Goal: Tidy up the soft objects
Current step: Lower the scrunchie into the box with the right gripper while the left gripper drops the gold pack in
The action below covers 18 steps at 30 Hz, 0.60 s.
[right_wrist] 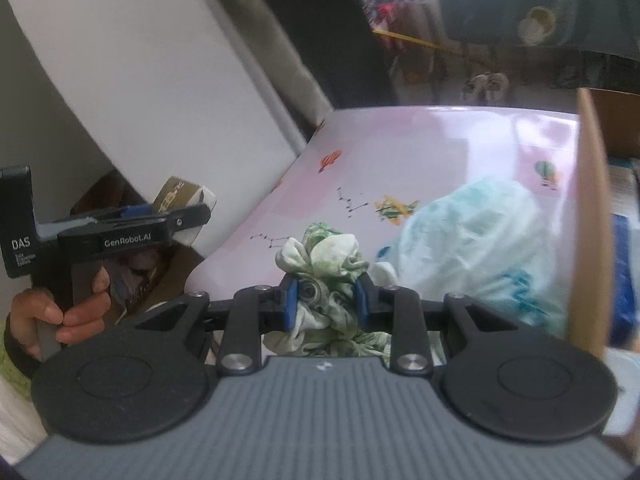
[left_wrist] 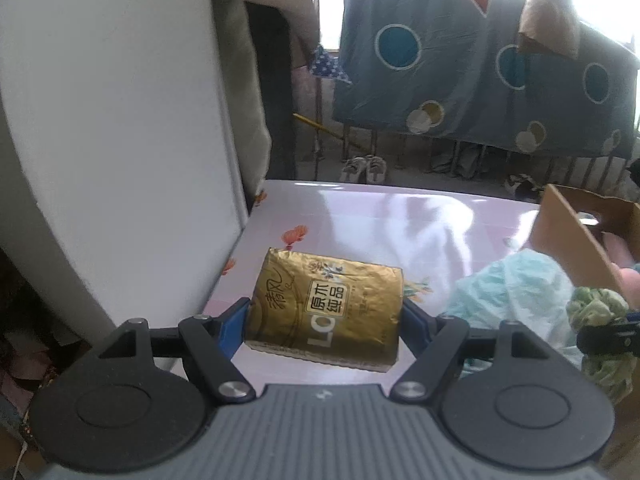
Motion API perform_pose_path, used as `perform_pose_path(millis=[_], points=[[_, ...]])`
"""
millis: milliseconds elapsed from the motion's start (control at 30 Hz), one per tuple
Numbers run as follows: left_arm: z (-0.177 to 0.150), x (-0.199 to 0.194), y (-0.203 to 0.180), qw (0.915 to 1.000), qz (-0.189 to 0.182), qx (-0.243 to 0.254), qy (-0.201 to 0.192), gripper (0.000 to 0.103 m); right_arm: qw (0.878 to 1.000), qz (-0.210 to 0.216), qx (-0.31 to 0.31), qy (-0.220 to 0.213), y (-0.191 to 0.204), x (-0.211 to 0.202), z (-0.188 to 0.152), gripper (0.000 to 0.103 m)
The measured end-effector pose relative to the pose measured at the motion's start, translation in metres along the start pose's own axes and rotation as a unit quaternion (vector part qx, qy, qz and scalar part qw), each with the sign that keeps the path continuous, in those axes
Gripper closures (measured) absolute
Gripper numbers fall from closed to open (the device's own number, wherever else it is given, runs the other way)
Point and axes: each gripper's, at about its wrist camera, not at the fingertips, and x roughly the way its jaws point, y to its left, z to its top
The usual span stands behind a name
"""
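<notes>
Right now your left gripper [left_wrist: 324, 316] has its blue pads [left_wrist: 232, 330] pressed against the two short sides of a gold tissue pack [left_wrist: 326, 308], jaws wide apart around it. The pack is clear of the pink patterned table [left_wrist: 400, 220]: its shadow lies on the surface beneath, and in the right wrist view the pack [right_wrist: 176, 196] shows off the table's left edge, gripped by the same tool, with your left hand [right_wrist: 60, 308] wrapped round the handle.

Your right gripper [right_wrist: 326, 300] is nearly closed, its pads [right_wrist: 291, 300] pinching a bunched green-and-white printed cloth [right_wrist: 324, 264]. The fabric bulges out above and below the jaws. From the left wrist camera that cloth [left_wrist: 600, 312] appears at the right edge, with the dark tip of the right gripper [left_wrist: 612, 336] on it.

Just beyond the cloth, a crumpled pale blue plastic bag [right_wrist: 480, 232] rests on the table beside an open cardboard box [right_wrist: 592, 220] at the right. A white panel [left_wrist: 120, 140] stands along the table's left edge. A blue dotted quilt [left_wrist: 480, 72] hangs over a rail in the background, with a pair of shoes [left_wrist: 366, 168] on the floor below.
</notes>
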Motion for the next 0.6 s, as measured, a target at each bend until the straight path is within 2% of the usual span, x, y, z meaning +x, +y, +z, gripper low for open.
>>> perform_pose_path(millis=[167, 300, 433, 600], points=[[-0.001, -0.011, -0.029, 0.9991, -0.041, 0.012, -0.007, 0.026, 0.999, -0.009, 0.029, -0.037, -0.017, -0.043, -0.017, 0.076], [-0.001, -0.017, -0.055, 0.9958, -0.088, 0.022, -0.011, 0.026, 0.996, -0.027, 0.052, -0.060, -0.036, -0.076, -0.030, 0.076], [-0.001, -0.019, -0.079, 0.9913, -0.124, 0.040, -0.019, 0.026, 0.990, -0.068, 0.083, -0.089, -0.062, -0.114, -0.039, 0.076], [-0.003, -0.014, -0.108, 0.9832, -0.168, 0.068, -0.022, 0.026, 0.974, -0.142, 0.122, -0.123, -0.104, -0.164, -0.055, 0.075]])
